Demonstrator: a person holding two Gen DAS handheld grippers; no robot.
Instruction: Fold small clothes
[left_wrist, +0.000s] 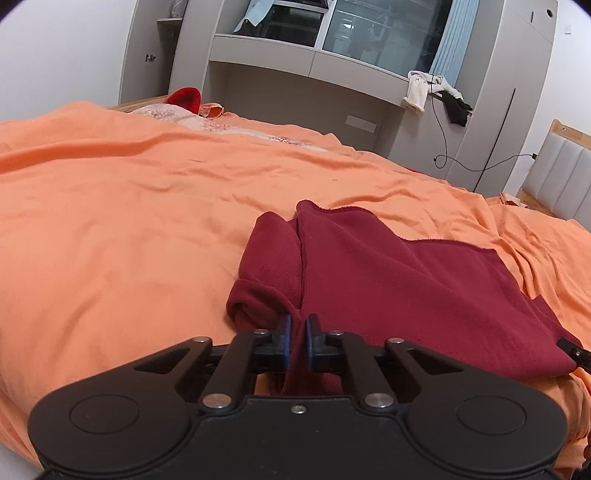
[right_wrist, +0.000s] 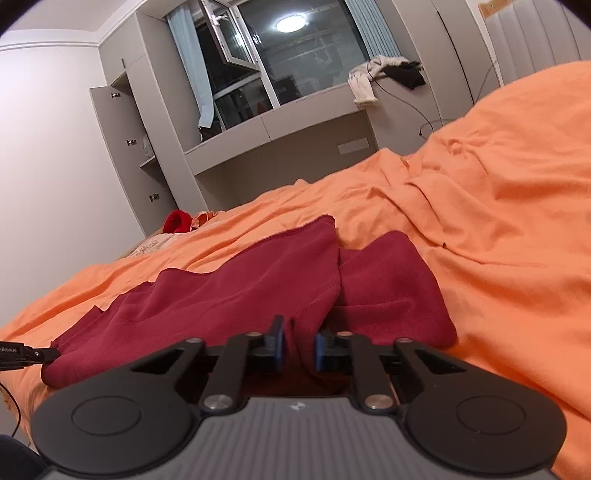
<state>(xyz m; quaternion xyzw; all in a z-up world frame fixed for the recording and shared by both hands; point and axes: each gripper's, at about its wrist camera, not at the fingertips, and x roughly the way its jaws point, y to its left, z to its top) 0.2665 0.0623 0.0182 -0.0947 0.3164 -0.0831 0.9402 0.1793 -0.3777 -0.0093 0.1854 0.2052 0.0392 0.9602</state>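
Garment: dark red shirt (left_wrist: 388, 280) lies on the orange bedcover (left_wrist: 129, 221)
Left gripper (left_wrist: 296, 338): clenched on near edge
Right gripper (right_wrist: 298, 345): grasping near edge
Advice: lift both corners evenly, keep the edge taut

White lettering ending in "Robot.AI" runs along the black body of the left gripper (right_wrist: 27, 353), seen at the far left edge of the right wrist view; its first characters are cut off. No other text is legible in either view.
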